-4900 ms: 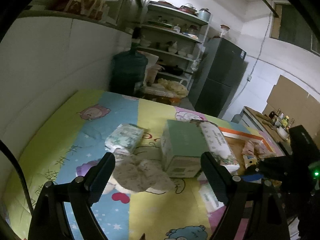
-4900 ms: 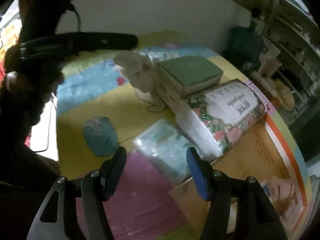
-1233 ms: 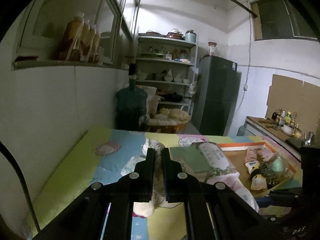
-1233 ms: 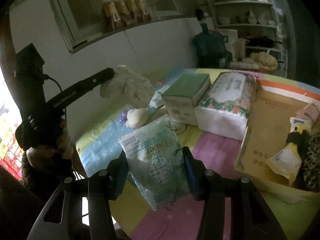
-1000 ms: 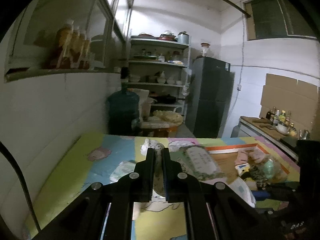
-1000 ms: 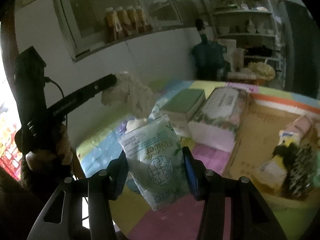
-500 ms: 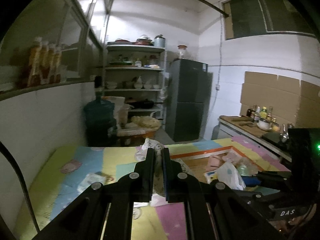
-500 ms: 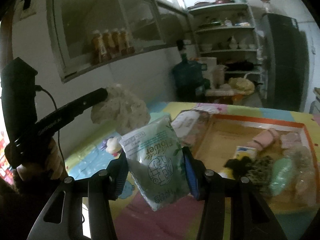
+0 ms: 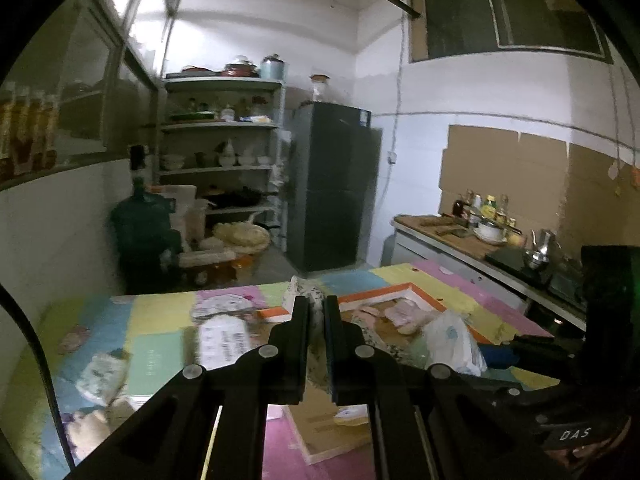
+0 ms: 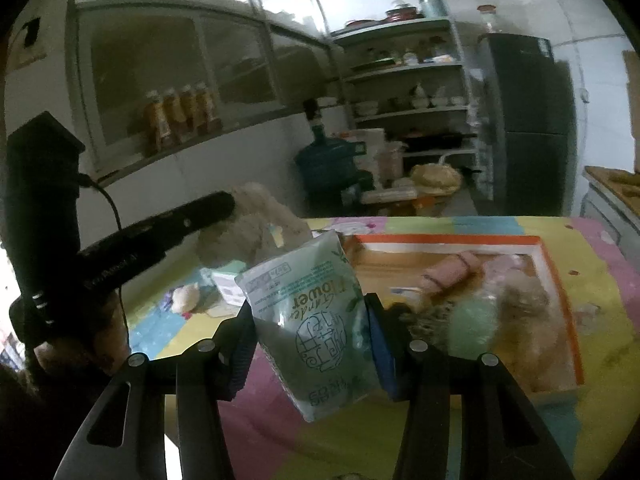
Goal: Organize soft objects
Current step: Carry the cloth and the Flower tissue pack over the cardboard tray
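Note:
My left gripper (image 9: 316,316) is shut on a cream fluffy cloth (image 9: 306,292), held in the air; the cloth also shows in the right wrist view (image 10: 248,232) at the tip of the left gripper. My right gripper (image 10: 310,320) is shut on a pale green tissue pack (image 10: 316,316), lifted above the mat; it shows in the left wrist view (image 9: 452,340) too. An orange-rimmed cardboard tray (image 10: 560,300) holds several soft items, among them a pink roll (image 10: 448,274) and a fluffy tan toy (image 10: 524,304).
A colourful cartoon mat (image 9: 160,320) covers the table. On it lie a green box (image 9: 154,356), a floral tissue pack (image 9: 224,340), a small tissue pack (image 9: 100,372) and a cream plush (image 9: 88,428). A water jug (image 9: 140,232), shelves and fridge (image 9: 332,184) stand behind.
Both grippers swung right toward the tray, carrying the cloth and the tissue pack. The tray now fills more of both views; the box and floral pack shifted left.

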`<state>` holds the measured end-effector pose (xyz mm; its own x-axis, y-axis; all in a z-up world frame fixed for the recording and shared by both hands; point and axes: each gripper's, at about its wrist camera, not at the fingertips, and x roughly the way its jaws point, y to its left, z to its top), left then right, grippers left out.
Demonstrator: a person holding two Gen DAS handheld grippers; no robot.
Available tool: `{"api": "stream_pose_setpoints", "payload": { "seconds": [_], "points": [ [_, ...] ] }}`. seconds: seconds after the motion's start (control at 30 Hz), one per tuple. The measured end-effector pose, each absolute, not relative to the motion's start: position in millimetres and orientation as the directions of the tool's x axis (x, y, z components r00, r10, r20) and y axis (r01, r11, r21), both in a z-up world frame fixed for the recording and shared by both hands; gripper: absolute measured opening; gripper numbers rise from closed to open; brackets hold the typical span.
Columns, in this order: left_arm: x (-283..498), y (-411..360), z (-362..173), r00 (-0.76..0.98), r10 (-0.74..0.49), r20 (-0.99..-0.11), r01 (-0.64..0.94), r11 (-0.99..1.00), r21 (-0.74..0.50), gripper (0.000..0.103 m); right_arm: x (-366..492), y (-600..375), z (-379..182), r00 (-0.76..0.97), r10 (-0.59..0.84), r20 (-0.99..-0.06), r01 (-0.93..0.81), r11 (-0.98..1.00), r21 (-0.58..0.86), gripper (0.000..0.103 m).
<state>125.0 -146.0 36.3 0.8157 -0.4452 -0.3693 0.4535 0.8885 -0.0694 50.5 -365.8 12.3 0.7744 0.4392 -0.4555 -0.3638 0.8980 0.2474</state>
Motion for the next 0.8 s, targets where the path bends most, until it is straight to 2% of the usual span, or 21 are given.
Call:
{"api": "stream_pose_setpoints", "payload": {
  "seconds": [0.8],
  "points": [
    [151,-230,18,0.735,-0.528,-0.426,0.549,0.832,-0.084,0.008,30,-460,7,0.851,0.287,-0.44,-0.178,0.945,0.274,0.052]
  ]
}}
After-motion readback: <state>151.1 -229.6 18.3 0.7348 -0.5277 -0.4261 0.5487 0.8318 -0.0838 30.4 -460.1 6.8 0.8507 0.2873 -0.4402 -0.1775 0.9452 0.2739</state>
